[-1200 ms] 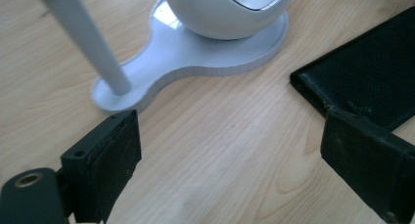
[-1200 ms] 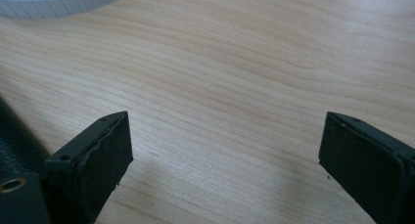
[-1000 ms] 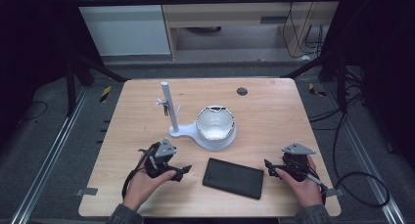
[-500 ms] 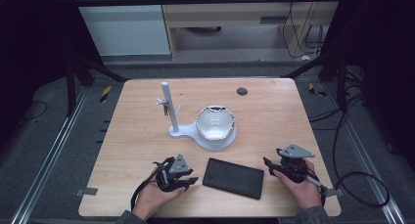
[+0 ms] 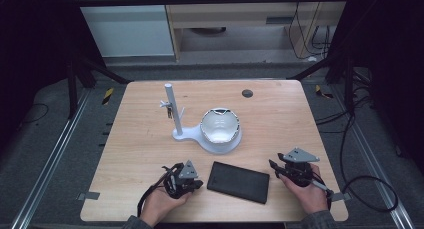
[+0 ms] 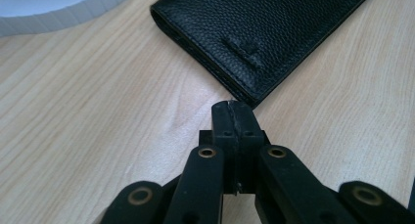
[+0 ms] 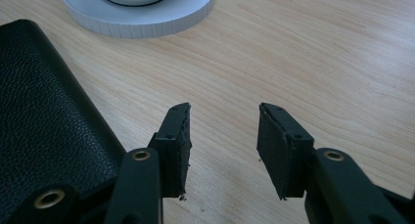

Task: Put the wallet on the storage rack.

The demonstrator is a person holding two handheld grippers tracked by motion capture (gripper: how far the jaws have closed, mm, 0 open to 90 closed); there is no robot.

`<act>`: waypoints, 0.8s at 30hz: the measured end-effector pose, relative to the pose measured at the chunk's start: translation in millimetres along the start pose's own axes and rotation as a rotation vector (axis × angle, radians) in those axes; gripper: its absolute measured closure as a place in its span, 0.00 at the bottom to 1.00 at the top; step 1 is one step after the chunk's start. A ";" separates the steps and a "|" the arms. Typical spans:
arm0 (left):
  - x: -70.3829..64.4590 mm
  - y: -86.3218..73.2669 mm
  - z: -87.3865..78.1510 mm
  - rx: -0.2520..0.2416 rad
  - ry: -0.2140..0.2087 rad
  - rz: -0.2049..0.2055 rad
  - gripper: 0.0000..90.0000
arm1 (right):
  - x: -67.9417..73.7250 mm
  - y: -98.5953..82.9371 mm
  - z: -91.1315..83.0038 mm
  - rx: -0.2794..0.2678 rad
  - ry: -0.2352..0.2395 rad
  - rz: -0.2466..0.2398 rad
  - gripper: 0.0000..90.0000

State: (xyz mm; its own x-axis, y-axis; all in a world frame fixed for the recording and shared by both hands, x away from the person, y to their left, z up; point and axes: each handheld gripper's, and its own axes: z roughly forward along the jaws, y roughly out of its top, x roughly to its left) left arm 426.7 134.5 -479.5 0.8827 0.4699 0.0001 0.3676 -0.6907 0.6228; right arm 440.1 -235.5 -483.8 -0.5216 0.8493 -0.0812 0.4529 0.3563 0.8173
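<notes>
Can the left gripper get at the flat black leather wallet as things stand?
Probably yes: the left gripper sits right at a corner of the flat black leather wallet with bare table between, but its jaws are shut.

Right gripper (image 7: 222,136) jaws apart, black wallet (image 7: 44,116) beside, white base (image 7: 142,13) beyond

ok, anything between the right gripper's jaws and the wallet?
Nothing: bare wood. In the right gripper view the right gripper stands open beside the black leather wallet, with plain wooden table between its jaws.

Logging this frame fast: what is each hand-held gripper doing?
Left hand-held gripper: closed, empty, tips at the black wallet's corner.
Right hand-held gripper: open, empty.
</notes>
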 end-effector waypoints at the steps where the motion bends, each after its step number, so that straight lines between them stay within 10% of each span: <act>1: -0.8 0.3 0.9 0.002 -0.004 0.003 1.00 | -0.2 0.0 -0.3 0.001 -0.001 -0.005 0.64; 24: -7.7 3.0 9.8 0.040 -0.018 0.038 1.00 | 4.6 1.7 -0.2 0.000 0.027 -0.026 0.67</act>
State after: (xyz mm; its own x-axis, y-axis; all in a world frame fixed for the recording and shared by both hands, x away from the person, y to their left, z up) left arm 423.8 123.5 -485.3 0.9012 0.4334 0.0084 0.3451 -0.7290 0.5912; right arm 438.4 -231.1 -482.7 -0.5524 0.8290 -0.0875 0.4387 0.3783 0.8151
